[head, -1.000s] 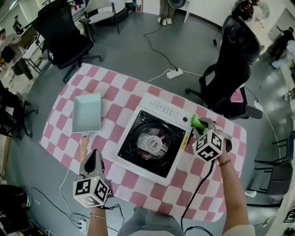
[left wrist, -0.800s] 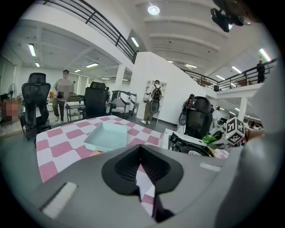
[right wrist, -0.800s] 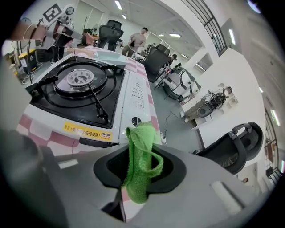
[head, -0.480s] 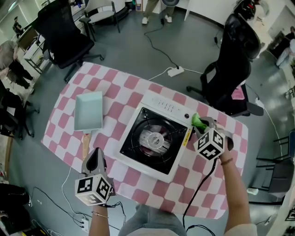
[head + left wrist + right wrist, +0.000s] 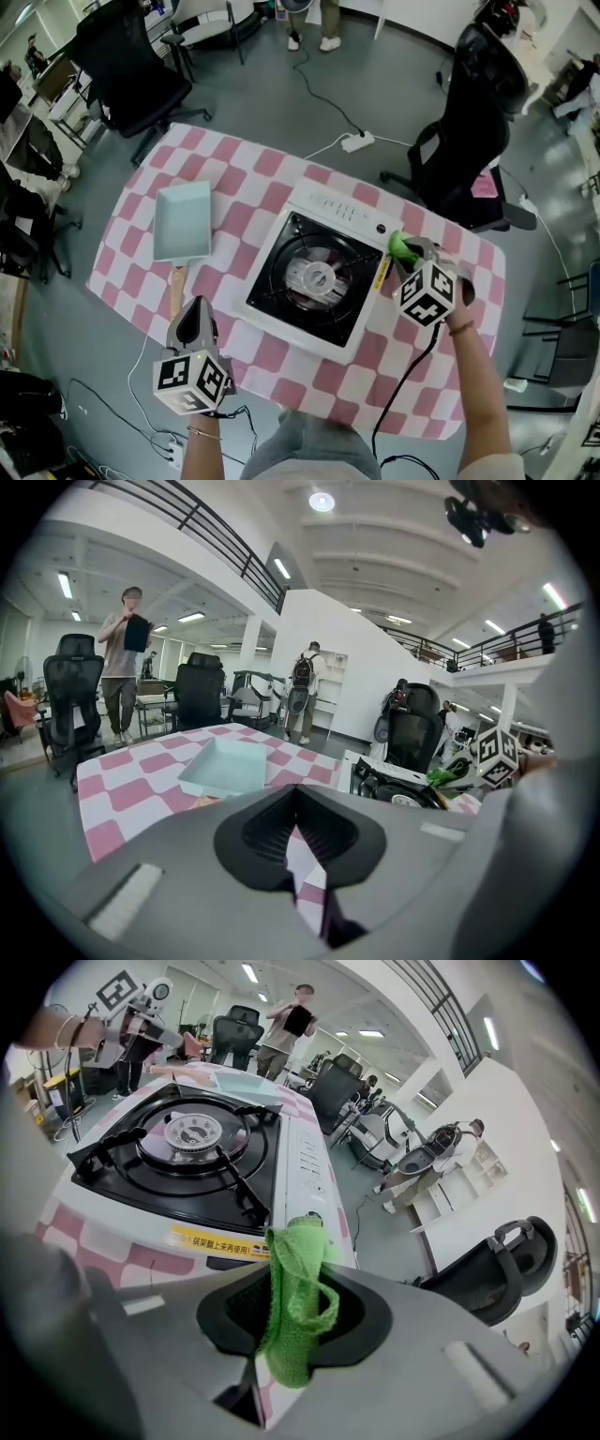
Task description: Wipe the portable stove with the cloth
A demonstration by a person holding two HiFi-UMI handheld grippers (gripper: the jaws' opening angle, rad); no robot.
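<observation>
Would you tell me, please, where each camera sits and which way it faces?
Head view: overhead, looking down on the stove; left gripper, right gripper, forearms show.
Left gripper view: rides that gripper, faces the tray; shut jaws show.
Right gripper view: rides that gripper, faces the stove; jaws clamp cloth.
All share the stove.

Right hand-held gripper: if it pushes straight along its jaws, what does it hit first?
Probably the portable stove: the right hand-held gripper, shut on the green cloth, points at its white control strip. The gap is hard to judge.
</observation>
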